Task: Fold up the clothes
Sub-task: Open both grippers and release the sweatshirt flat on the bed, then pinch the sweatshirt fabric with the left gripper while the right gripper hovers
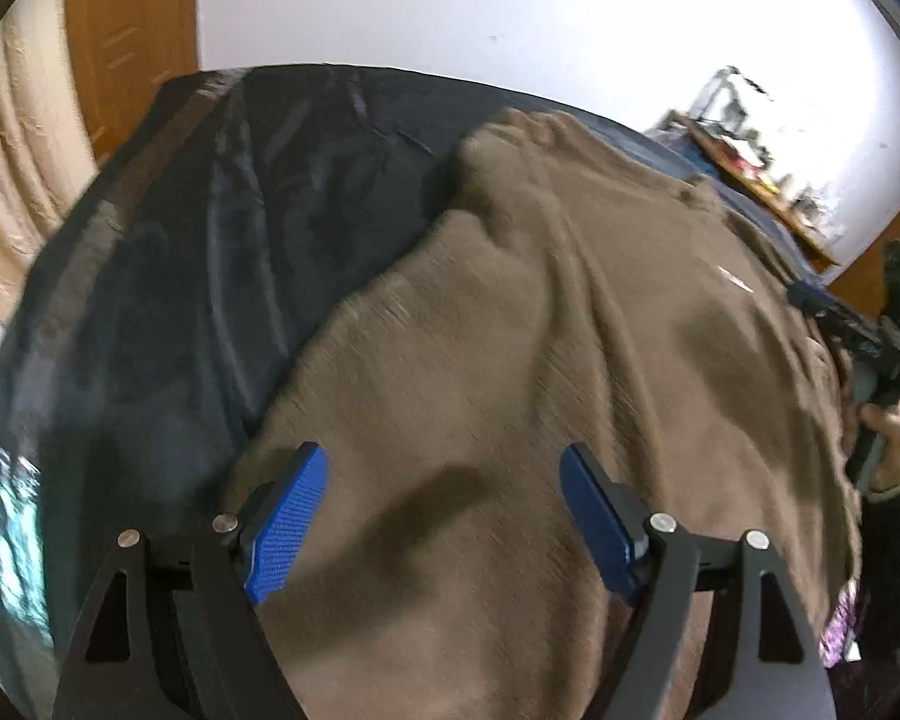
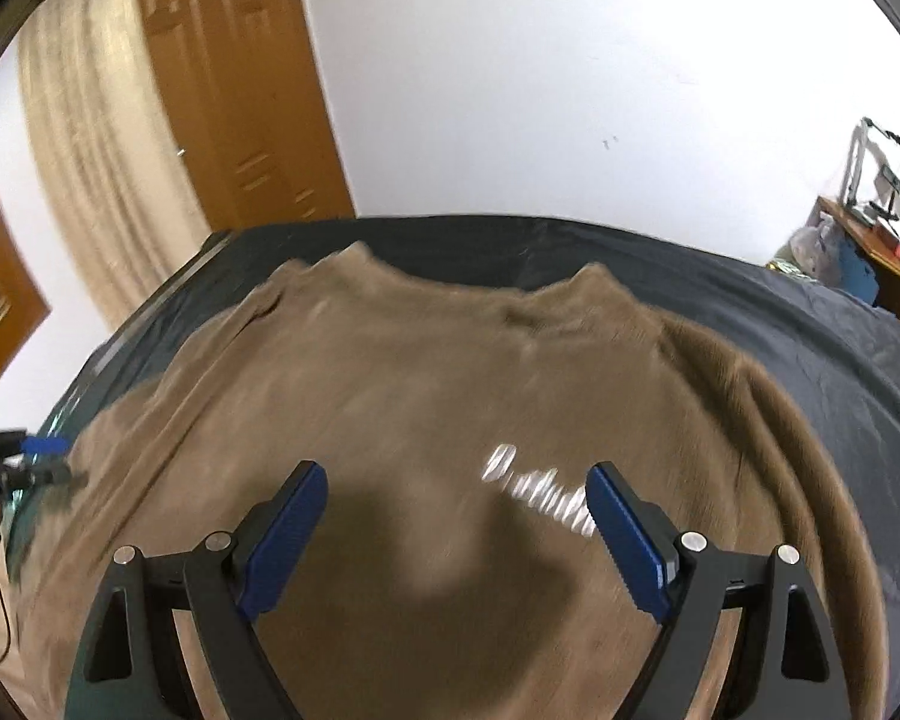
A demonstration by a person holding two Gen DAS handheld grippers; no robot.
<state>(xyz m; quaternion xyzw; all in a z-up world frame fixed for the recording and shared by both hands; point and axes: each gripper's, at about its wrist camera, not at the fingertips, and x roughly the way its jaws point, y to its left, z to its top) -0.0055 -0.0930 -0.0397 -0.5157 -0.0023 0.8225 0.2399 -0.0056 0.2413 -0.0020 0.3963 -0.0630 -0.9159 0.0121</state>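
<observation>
A brown knitted garment (image 1: 510, 330) lies spread over a dark bed cover (image 1: 210, 210), with small white lettering (image 2: 540, 492) on its front. My left gripper (image 1: 444, 456) hovers above its near left part, jaws wide apart, blue pads (image 1: 288, 522) bare and nothing between them. In the right wrist view the same garment (image 2: 420, 390) fills the middle, and my right gripper (image 2: 456, 474) hangs over it, open and empty. The right gripper also shows at the left wrist view's right edge (image 1: 870, 348), held by a hand. Both views are motion-blurred.
The dark cover (image 2: 810, 360) reaches the white wall behind. A wooden door (image 2: 228, 90) and beige curtain (image 2: 90, 150) stand at the back left. A cluttered wooden desk (image 2: 882, 252) sits at the far right. The left gripper appears at the right wrist view's left edge (image 2: 18, 468).
</observation>
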